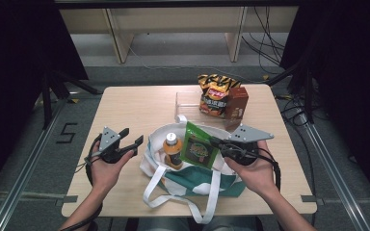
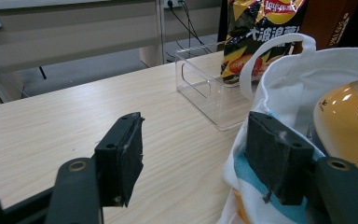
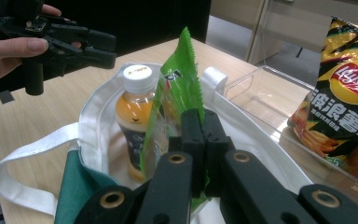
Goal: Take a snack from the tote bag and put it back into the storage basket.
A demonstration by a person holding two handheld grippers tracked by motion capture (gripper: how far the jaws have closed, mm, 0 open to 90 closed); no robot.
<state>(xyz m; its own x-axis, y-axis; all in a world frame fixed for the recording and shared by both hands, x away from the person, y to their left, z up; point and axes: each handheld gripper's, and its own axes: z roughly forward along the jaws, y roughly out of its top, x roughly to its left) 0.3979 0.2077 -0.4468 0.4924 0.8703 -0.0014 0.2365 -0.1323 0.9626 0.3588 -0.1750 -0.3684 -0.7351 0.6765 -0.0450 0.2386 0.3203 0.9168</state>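
Fingers of the right gripper (image 3: 199,154) are clamping the green snack packet (image 3: 179,93) at frame centre, over the white tote bag (image 1: 156,144) holding an orange drink bottle (image 1: 172,149). The left gripper (image 1: 130,139), centre-left, is standing parted, holding nothing

Green snack packet (image 3: 179,88); white-and-green tote bag (image 1: 191,180); orange bottle (image 1: 172,150), white cap; black-yellow chip bag (image 1: 215,94); brown carton (image 1: 236,103).

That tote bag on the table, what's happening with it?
A person is packing the tote bag. The right gripper has its fingers shut on a green snack packet, holding it over the bag's mouth beside an orange drink bottle already inside. The left gripper waits open by the bag's rim. A chips bag sits behind.
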